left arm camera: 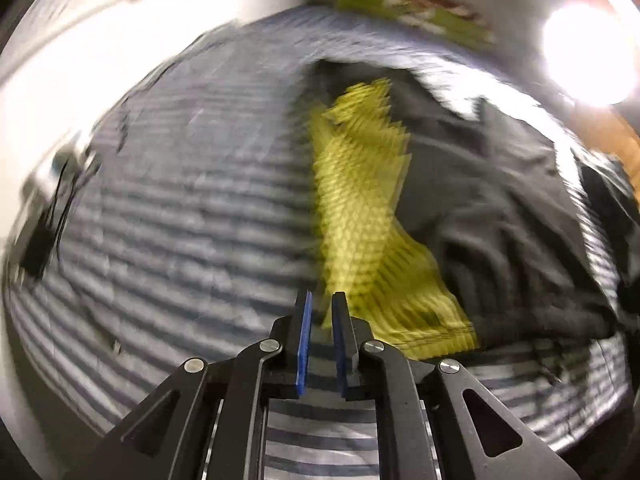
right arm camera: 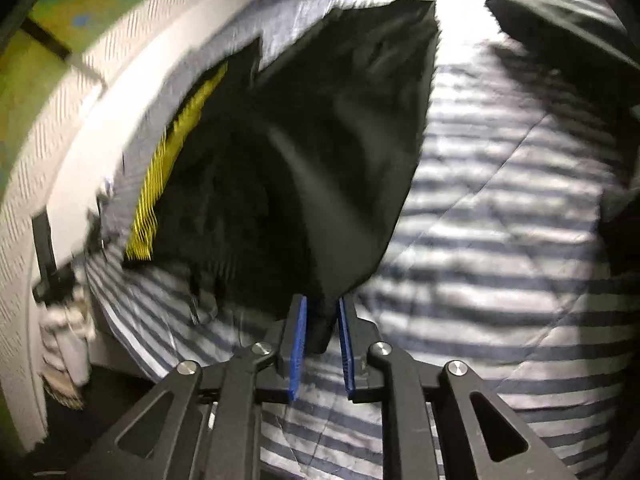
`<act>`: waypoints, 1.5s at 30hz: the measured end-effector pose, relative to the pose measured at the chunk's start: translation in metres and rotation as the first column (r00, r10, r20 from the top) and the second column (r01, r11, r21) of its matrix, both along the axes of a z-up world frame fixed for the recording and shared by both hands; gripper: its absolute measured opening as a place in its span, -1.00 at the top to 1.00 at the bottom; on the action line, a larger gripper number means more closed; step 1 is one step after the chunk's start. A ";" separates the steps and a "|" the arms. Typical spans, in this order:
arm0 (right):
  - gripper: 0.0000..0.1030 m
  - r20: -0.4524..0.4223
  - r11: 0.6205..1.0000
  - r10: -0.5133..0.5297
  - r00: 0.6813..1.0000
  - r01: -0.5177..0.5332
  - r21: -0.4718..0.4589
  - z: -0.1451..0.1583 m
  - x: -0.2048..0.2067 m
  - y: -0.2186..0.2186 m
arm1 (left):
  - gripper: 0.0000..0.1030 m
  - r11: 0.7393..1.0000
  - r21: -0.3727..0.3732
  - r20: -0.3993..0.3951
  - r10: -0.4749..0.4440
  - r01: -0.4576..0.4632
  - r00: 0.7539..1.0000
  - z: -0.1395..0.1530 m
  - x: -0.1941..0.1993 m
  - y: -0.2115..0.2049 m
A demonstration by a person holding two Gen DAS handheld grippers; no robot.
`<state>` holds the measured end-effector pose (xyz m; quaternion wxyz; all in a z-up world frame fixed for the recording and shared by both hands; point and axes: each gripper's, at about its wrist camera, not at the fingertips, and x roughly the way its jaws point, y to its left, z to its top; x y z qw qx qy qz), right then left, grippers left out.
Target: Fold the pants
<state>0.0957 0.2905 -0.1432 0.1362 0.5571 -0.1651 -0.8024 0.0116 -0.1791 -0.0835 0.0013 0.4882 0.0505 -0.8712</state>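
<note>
Dark pants [right arm camera: 320, 152] hang lifted over the striped bed cover [right arm camera: 500, 240], blurred by motion. My right gripper [right arm camera: 322, 308] is shut on a corner of them, with dark cloth pinched between the blue pads [right arm camera: 301, 332]. In the left wrist view the pants [left arm camera: 500, 208] lie rumpled at the right, beside a yellow patterned fabric [left arm camera: 360, 208]. The same yellow fabric [right arm camera: 172, 172] shows along the pants' left edge in the right wrist view. My left gripper [left arm camera: 322, 300] hovers just short of the yellow fabric's near end, jaws narrowly open with nothing between them.
A striped quilt [left arm camera: 180, 200] covers the bed. A white wall [right arm camera: 52, 128] runs along the left side, with a dark cable and plug [left arm camera: 44, 232] near it. A bright lamp [left arm camera: 588, 56] glares at upper right. A dark pillow-like shape [right arm camera: 560, 28] lies at the far right.
</note>
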 end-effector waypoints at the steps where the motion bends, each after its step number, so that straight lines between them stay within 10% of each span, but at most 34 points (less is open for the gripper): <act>1: 0.70 -0.017 1.000 -0.018 1.000 0.018 0.002 0.005 -0.003 0.005 | 0.77 0.999 0.002 -0.017 -0.043 0.043 0.999 0.007 -0.001 0.016; 6: 0.68 -0.124 0.996 -0.086 0.988 0.090 0.026 0.039 -0.035 0.035 | -0.14 0.945 -0.004 -0.076 -0.327 0.327 0.942 0.031 -0.007 0.126; 15: 0.41 -0.127 0.983 -0.179 0.976 0.173 -0.058 0.037 -0.136 0.101 | -0.29 0.727 -0.043 -0.036 -0.686 0.685 0.726 0.007 0.010 0.319; 25: 0.24 -0.097 0.967 -0.216 0.972 0.200 -0.156 0.022 -0.218 0.136 | -0.47 0.619 -0.106 0.052 -0.778 0.778 0.626 -0.048 0.018 0.360; 28: 0.24 -0.085 0.960 -0.234 0.968 0.217 -0.176 0.016 -0.241 0.138 | -0.44 0.602 -0.133 0.047 -0.790 0.788 0.611 -0.058 0.017 0.366; 32: 0.24 -0.049 0.949 -0.262 0.964 0.248 -0.197 -0.001 -0.271 0.139 | 0.46 0.635 -0.067 0.038 -0.769 0.770 0.638 -0.055 0.000 0.358; 35: 0.24 -0.001 0.931 -0.289 0.957 0.281 -0.235 -0.021 -0.293 0.142 | 0.79 0.654 0.004 0.036 -0.756 0.757 0.653 -0.050 -0.011 0.347; 45: 0.29 0.077 0.845 -0.388 0.918 0.388 -0.367 -0.053 -0.338 0.148 | 0.89 0.670 0.153 -0.016 -0.734 0.727 0.679 -0.029 -0.018 0.313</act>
